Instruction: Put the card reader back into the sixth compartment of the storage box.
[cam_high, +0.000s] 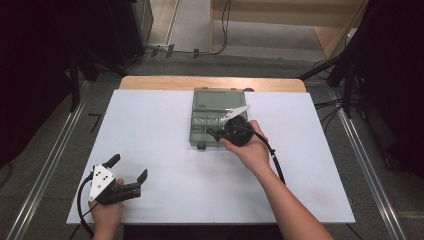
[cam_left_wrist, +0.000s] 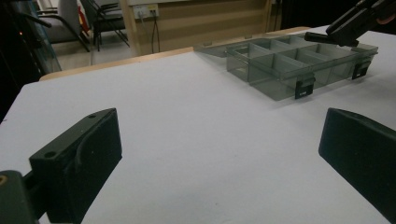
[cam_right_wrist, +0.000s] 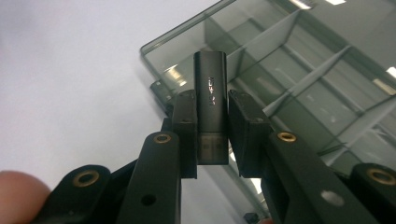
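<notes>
Over at twelve o'clock on the white table (cam_high: 160, 125), the right gripper (cam_right_wrist: 212, 135) hangs above the near edge of the open grey compartment box (cam_high: 216, 107), its jaws clamped on a small black stick (cam_right_wrist: 211, 93). Down at seven o'clock, the left gripper (cam_high: 129, 169) rests with jaws spread wide, holding nothing.

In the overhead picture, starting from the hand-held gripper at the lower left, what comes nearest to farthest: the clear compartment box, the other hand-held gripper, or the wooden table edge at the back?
From the left hand-held gripper, in the high view:
1. Compartment box, up and to the right at mid-table; its near corner is closest.
2. Right hand-held gripper, over the box's right side.
3. Wooden table edge, along the far side.
</notes>
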